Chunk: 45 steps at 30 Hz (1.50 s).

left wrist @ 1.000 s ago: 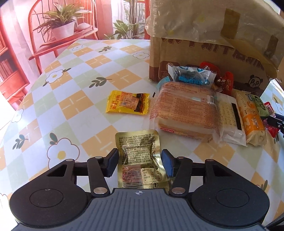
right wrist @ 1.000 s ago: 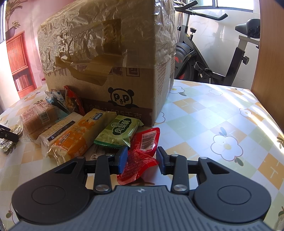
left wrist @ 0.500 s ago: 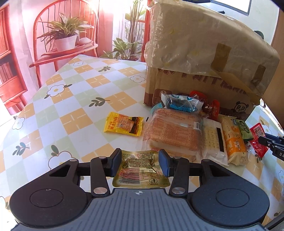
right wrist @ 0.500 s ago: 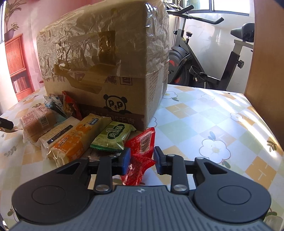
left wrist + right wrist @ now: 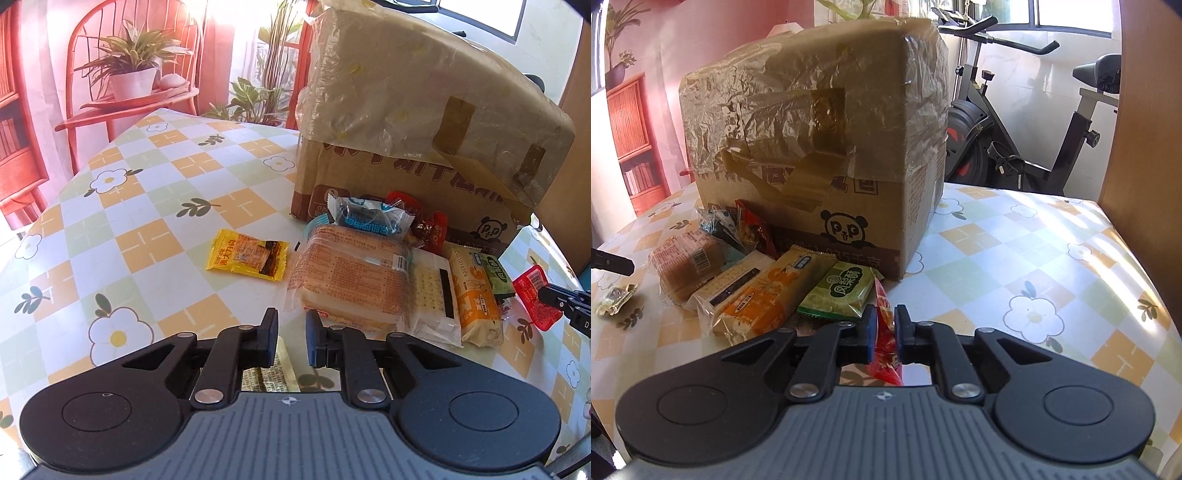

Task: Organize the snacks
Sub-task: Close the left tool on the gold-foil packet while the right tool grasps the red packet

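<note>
Floral tablecloth (image 5: pixel 155 236), taped box (image 5: pixel 812 147) — bread (image 5: pixel 351 273), crackers (image 5: pixel 436 291)

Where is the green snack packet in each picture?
Left wrist: the green snack packet is far right, mostly hidden behind the orange packet.
Right wrist: it lies at the centre, just ahead of the jaws, in front of the box.
Shared landmark: the panda logo on the cardboard box.
</note>
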Motion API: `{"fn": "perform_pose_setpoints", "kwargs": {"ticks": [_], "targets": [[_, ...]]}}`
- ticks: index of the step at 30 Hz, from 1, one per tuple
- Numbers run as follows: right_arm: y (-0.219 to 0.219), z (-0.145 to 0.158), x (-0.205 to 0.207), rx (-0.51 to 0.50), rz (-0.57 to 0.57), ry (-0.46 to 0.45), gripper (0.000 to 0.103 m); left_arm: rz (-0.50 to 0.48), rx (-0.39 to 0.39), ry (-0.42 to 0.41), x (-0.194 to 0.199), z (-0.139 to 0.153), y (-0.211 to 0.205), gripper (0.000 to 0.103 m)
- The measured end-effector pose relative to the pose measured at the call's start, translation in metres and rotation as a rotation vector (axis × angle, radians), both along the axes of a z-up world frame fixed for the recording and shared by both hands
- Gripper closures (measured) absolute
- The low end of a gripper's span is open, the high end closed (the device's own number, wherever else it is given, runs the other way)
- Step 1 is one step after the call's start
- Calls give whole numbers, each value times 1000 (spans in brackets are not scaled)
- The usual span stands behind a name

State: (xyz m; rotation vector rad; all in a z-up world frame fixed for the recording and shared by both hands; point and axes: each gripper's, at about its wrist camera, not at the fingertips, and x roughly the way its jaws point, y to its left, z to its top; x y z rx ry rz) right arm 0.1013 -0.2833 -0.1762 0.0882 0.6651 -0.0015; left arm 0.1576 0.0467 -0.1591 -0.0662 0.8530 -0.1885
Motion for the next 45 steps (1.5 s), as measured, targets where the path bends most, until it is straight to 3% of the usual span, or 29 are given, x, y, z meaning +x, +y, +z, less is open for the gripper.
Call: {"fn": "perform_pose_setpoints", "kwargs": {"ticks": [2, 3, 4, 6, 11, 13, 19, 29, 33, 38, 45], "targets": [[0, -2, -2, 3, -4, 9, 87, 5, -31, 4, 0, 1, 7, 83], [-1, -3, -2, 7, -6, 14, 83, 5, -48, 5, 1, 2, 11, 72], [-2, -4, -3, 13, -11, 20, 82, 7, -65, 5, 1, 2, 15, 55], [-3, -6, -3, 25, -16, 27, 78, 18, -80, 3, 0, 3, 21, 42], [-4, -10, -3, 45, -17, 33, 76, 38, -95, 36, 0, 1, 38, 40], [-3, -11, -2, 46, -18, 38, 76, 38, -89, 66, 1, -2, 42, 33], [-6, -6, -3, 62, -26, 29, 84, 31, -35, 109, -4, -10, 46, 33], [-7, -5, -2, 82, -33, 28, 84, 99, -147, 71, 29, -14, 72, 33], [-8, -7, -3, 90, -39, 35, 84, 78, -196, 131, 42, -25, 73, 35], [-10, -7, -5, 99, -45, 33, 84, 24, -226, 168, 29, -27, 74, 35], [-8, -7, 0, 98, -37, 33, 84, -87, -142, 188, 4, -22, 55, 33]]}}
